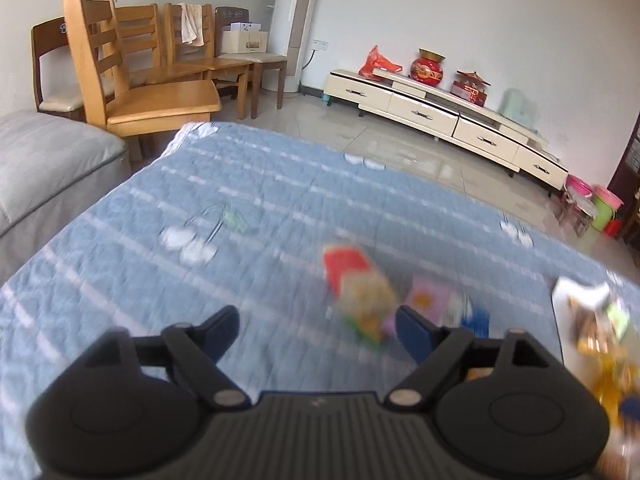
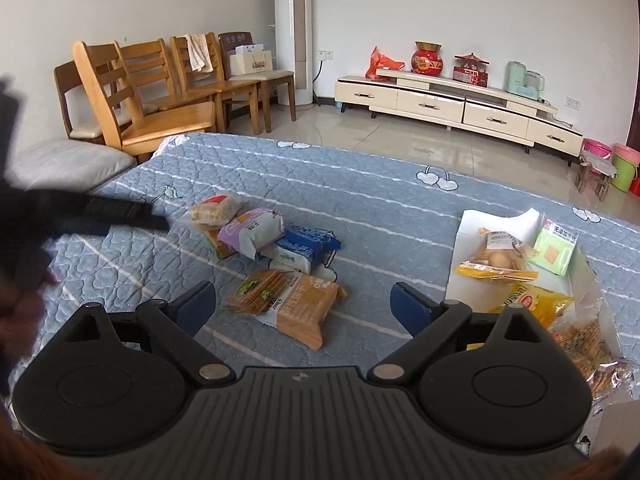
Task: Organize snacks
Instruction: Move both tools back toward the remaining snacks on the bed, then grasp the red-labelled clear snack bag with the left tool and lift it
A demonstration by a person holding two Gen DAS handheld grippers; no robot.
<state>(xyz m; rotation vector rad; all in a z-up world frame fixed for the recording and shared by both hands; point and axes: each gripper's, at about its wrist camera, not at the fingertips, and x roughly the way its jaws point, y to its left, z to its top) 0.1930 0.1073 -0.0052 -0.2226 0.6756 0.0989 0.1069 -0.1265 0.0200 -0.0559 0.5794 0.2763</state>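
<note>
In the left wrist view the left gripper point(image 1: 316, 330) hangs over a blue quilted bedspread point(image 1: 260, 208), its two blue-padded fingers spread wide with nothing between them — released. The picture is smeared. Just ahead of the right finger lies a blurred red-topped snack packet point(image 1: 354, 286), with a purple packet point(image 1: 430, 300) beside it further right, neither touching the pads. At the far right edge a white tray point(image 1: 560, 300) holds blurred yellow and green packets. Beyond the bedspread stand wooden chairs point(image 1: 132, 76) to the left of the gripper and a cream TV cabinet point(image 1: 440, 114) to the right.

In the right wrist view the right gripper point(image 2: 304, 306) also stands wide open and holds nothing. Straight ahead, between the lines of its two fingers, lies an orange cracker packet point(image 2: 296, 306) flat on the bedspread, not touched by either pad. Further ahead and slightly left sits a cluster — the red-topped packet, the purple packet and a blue-and-white packet point(image 2: 300, 250). To the right of the right finger the white tray carries a yellow biscuit bag point(image 2: 496, 258), a pale green packet point(image 2: 556, 250) and a yellow packet point(image 2: 536, 300). The left gripper shows as a dark blur at the left edge.
</note>
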